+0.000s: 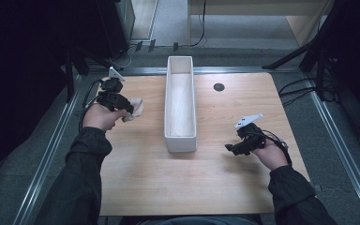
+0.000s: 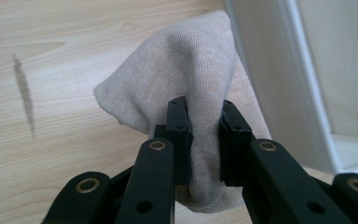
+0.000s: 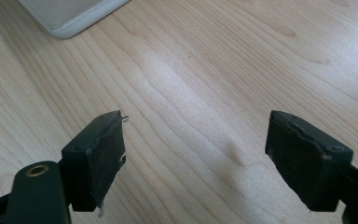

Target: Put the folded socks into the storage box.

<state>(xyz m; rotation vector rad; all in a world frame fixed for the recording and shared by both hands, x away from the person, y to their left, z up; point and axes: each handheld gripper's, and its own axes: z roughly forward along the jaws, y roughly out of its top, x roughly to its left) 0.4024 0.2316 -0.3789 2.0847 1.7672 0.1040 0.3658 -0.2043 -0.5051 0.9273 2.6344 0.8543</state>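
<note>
A beige knitted cloth [image 2: 186,70] is pinched between the jaws of my left gripper [image 2: 204,112], which is shut on it just left of the long white bin [image 2: 279,70]. From above, that cloth [image 1: 136,108] hangs at the left gripper [image 1: 125,107] over the left part of the table, lifted a little off the wood. My right gripper [image 1: 229,148] hovers low over the table to the right of the bin's [image 1: 180,140] near end. Its jaws stand wide apart, and between them the right gripper [image 3: 196,158] has bare wood.
The long white bin looks empty inside. A round black grommet [image 1: 219,87] sits in the wooden tabletop [image 1: 178,183] at the back right. Metal rails [image 1: 51,145] frame the table, with cables and stands on the floor beyond.
</note>
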